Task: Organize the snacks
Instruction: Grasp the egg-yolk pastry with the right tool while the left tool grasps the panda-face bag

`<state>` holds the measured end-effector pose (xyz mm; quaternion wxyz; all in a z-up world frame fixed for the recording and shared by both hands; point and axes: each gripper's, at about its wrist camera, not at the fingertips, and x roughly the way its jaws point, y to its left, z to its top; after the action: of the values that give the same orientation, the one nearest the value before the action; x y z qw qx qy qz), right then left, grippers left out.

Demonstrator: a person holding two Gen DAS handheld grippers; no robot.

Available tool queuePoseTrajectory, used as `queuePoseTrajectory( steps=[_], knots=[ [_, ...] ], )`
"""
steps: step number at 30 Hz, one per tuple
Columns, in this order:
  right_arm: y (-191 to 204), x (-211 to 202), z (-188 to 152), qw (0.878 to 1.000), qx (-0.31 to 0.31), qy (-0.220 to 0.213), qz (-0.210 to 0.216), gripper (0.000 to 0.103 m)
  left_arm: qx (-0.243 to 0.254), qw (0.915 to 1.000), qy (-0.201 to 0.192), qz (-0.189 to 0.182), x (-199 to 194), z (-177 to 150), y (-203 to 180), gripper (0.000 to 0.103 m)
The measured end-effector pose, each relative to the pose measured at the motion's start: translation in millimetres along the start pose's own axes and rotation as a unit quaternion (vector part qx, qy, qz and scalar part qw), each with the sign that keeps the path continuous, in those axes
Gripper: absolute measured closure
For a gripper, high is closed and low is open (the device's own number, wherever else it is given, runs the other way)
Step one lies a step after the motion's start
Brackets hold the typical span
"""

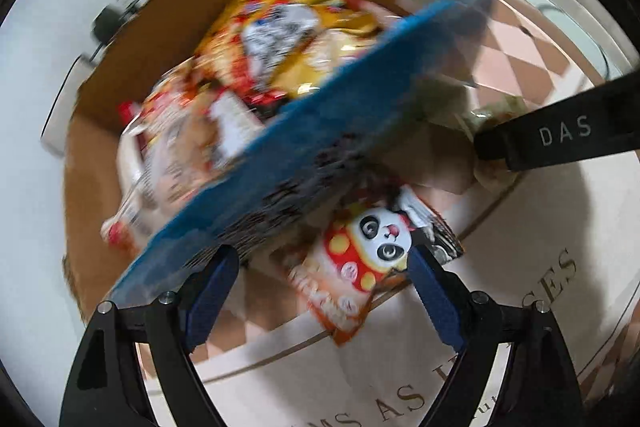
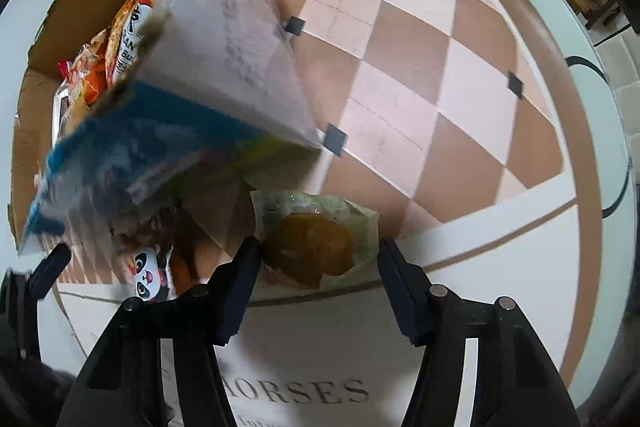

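Note:
A cardboard box point(image 1: 92, 155) holds several snack bags point(image 1: 280, 39). A blue flat snack box point(image 1: 304, 139) hangs tilted and blurred over the box's edge, above my left gripper point(image 1: 320, 291), which is open; the blue box's lower end is near the left finger. A red panda snack packet point(image 1: 360, 259) lies on the table between the left fingers. My right gripper point(image 2: 320, 279) is open around a clear-wrapped brown pastry point(image 2: 312, 239), jaws at its two sides. The blue box point(image 2: 140, 131) and the panda packet point(image 2: 144, 275) also show in the right wrist view.
The table carries a checkered brown and pink cloth point(image 2: 420, 67) with a white printed border point(image 2: 480, 287). The right gripper's black finger point(image 1: 560, 131) reaches in at the right of the left wrist view. White wall lies beyond the box.

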<state>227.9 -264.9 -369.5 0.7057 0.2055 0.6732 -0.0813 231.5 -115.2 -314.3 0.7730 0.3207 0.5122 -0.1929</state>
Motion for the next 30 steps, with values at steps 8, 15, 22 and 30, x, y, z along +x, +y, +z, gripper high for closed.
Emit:
queuePoseTrajectory(
  steps=[8,15,22,30],
  knots=[
    [-26.0,-0.5,-11.3,1.0,0.021,0.018,0.001,0.04,0.065,0.9979,0.006,-0.004,11.5,13.7,-37.1,0.021],
    [-39.3,0.5,-24.1,0.999,0.03,0.023,0.005,0.04,0.031,0.9993,-0.009,-0.021,13.8,13.5,-41.8,0.057],
    [-44.6,4.0,-25.8,0.999,0.032,0.033,0.013,0.041,-0.031,0.9973,0.012,-0.065,6.6,3.6,-30.9,0.063],
    [-53.2,6.3,-60.2,0.998,0.014,0.061,0.012,0.041,-0.156,0.9691,0.101,-0.163,7.8,-43.9,-30.6,0.063]
  ],
)
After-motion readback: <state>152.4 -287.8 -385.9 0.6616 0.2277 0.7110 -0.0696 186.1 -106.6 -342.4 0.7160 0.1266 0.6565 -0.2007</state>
